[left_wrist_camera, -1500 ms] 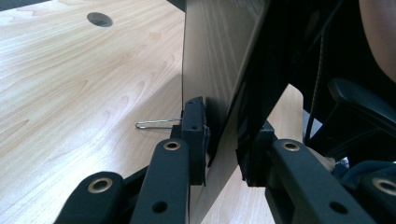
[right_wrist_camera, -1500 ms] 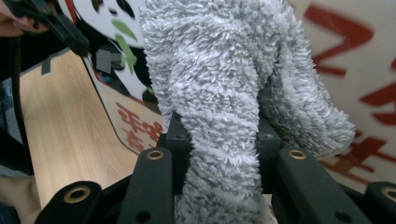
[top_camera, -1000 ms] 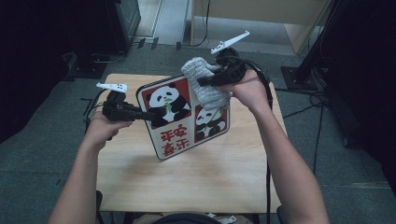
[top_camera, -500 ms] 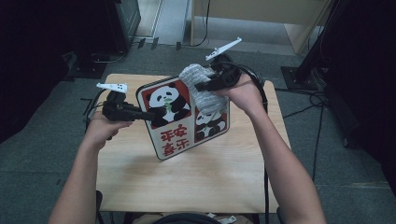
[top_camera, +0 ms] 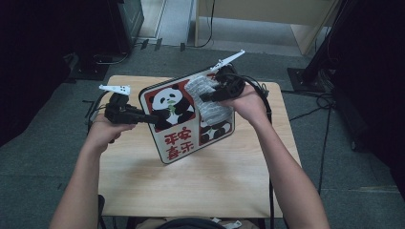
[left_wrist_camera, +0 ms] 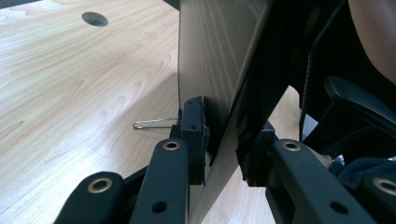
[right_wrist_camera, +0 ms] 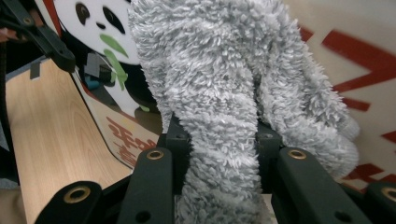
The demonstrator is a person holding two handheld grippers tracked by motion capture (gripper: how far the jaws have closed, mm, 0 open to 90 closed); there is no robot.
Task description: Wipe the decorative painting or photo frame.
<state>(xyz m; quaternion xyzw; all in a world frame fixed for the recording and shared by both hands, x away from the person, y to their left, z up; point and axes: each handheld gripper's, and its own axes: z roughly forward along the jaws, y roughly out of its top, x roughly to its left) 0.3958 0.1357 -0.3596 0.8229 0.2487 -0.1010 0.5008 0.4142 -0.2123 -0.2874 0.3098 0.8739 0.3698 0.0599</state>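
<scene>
So the wipe-down looks mid-way: the left hand-held gripper [top_camera: 155, 118] pinches the edge of the panda sign [top_camera: 179, 136], a thin, stiff, glossy rounded board held tilted on the wooden surface [top_camera: 205, 186]. The right hand-held gripper [top_camera: 206, 97] is clamped on a shaggy grey cloth [top_camera: 210, 102] pressed against the sign's face. Lower part probably left to do.

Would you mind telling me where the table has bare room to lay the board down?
The near half of the table, between the two forearms, is bare wood. Its far middle is crowded: the panda board, the left gripper clamping its edge, and the right gripper pressing the grey cloth against it.
</scene>
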